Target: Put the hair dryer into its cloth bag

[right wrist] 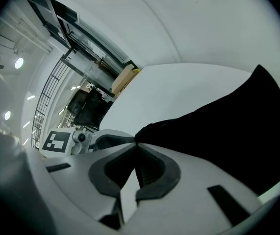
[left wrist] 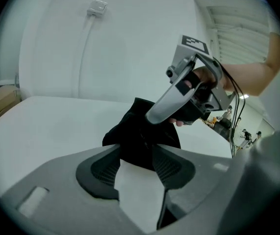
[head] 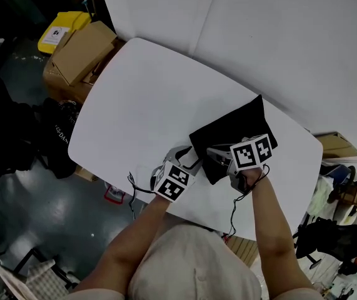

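The black cloth bag lies on the white table, its mouth end toward me. My right gripper is shut on the near edge of the bag; in the right gripper view its jaws meet on the black cloth. My left gripper stands just left of the bag's near corner. In the left gripper view, my left gripper is open, the bag lies just past its tips, and bare table shows between the pads. No hair dryer is in sight in any view.
Cardboard boxes and a yellow box sit on the floor beyond the table's left side, with dark bags nearer. Another box and clutter lie off the right corner. White panels rise behind the table.
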Motion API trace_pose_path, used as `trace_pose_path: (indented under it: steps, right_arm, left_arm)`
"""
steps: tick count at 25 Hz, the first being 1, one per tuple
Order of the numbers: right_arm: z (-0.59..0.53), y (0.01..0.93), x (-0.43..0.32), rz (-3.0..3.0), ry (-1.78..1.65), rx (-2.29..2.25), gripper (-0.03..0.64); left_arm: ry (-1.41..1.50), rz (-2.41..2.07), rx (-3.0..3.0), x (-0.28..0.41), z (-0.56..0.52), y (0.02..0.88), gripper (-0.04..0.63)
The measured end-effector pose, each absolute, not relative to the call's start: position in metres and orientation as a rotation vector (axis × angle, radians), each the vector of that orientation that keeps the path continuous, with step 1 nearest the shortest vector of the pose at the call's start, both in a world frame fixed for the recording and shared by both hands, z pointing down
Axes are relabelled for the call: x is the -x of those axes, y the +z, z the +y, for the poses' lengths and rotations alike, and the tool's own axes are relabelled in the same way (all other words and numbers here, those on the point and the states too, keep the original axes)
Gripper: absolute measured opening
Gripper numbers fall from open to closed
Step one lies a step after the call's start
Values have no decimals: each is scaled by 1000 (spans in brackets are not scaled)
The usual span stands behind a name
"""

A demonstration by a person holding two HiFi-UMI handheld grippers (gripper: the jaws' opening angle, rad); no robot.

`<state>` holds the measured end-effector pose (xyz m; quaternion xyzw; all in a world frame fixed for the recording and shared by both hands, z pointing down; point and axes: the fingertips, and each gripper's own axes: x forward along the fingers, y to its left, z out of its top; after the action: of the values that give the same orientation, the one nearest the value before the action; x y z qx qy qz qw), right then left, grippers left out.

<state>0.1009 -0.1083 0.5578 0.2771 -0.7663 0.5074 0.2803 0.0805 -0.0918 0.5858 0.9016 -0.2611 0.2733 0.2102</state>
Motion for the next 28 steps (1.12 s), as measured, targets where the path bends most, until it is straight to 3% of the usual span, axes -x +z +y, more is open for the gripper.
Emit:
trace_pose_path:
  steps: [28]
  right_arm:
    - [-96,603,-87,-2027,1092,-905,32]
  left_arm:
    - [690,-755,-2502,-54,-71,554,193]
